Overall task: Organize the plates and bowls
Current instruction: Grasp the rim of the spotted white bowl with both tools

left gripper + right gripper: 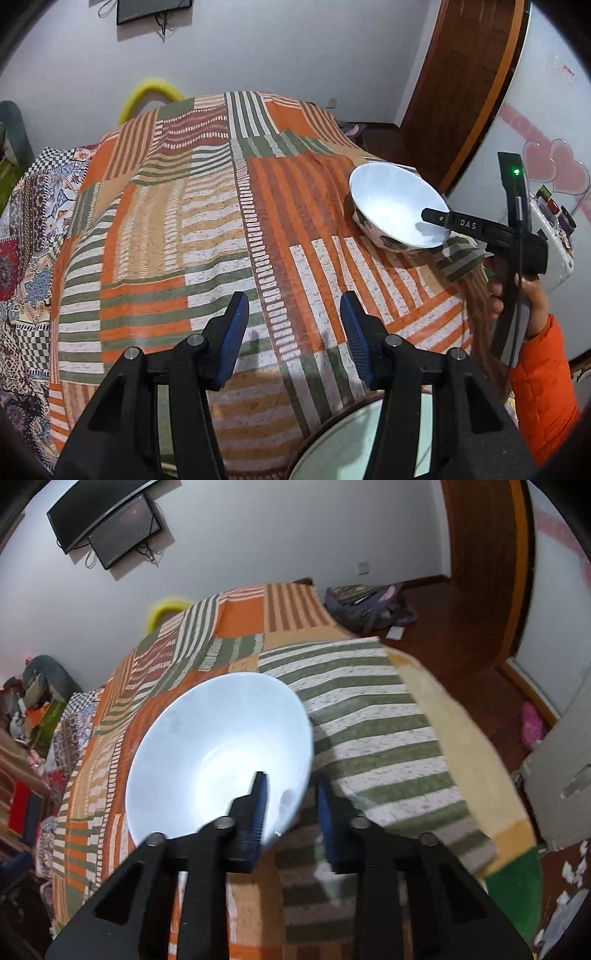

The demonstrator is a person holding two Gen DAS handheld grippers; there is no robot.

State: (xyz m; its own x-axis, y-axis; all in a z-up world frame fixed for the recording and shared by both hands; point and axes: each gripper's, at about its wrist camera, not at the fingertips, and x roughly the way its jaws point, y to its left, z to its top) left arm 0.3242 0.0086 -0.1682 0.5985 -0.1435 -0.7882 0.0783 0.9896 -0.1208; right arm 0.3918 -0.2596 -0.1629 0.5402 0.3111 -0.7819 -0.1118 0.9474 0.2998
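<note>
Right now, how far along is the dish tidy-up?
Done: nothing looks stacked yet. In hand: right gripper straddles the bowl rim, tilting it on the cloth. Left: left gripper open, empty, above a plate; the bowl still needs placing.

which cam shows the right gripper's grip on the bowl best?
Right wrist: the right gripper straddles the bowl rim close up, one finger inside, one outside. Left wrist shows the bowl whole but far off, only one finger visible inside it.
</note>
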